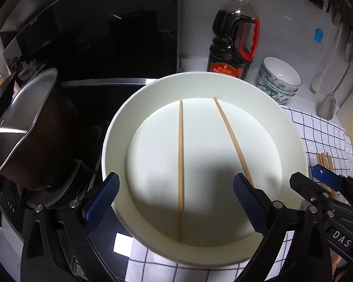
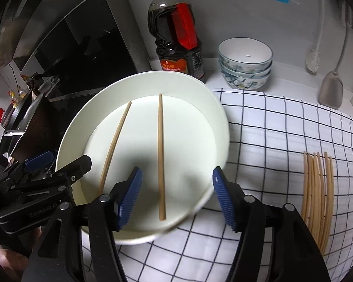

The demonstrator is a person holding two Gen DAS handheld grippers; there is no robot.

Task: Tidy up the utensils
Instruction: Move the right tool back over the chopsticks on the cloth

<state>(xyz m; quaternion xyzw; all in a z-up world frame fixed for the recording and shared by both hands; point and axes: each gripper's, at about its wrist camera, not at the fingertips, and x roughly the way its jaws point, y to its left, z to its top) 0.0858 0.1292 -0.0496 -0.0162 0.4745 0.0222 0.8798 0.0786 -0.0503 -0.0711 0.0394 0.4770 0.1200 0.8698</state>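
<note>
A wide white bowl (image 1: 294, 141) stands on a checked cloth (image 2: 270, 129) with two wooden chopsticks lying apart inside it, one (image 1: 180, 164) to the left and one (image 1: 233, 141) to the right. Both show in the right wrist view, the left one (image 2: 115, 145) and the right one (image 2: 160, 157). My left gripper (image 1: 176, 199) is open over the bowl's near rim, empty. My right gripper (image 2: 176, 197) is open over the bowl's near right rim (image 2: 220, 122), empty. A row of several more chopsticks (image 2: 317, 192) lies on the cloth to the right.
A dark soy sauce bottle (image 2: 176, 40) stands behind the bowl. Stacked patterned bowls (image 2: 244, 63) sit at the back right. A metal pot (image 1: 30, 127) stands on the stove left of the bowl. A spatula (image 2: 331, 89) and a ladle (image 2: 314, 58) hang by the wall.
</note>
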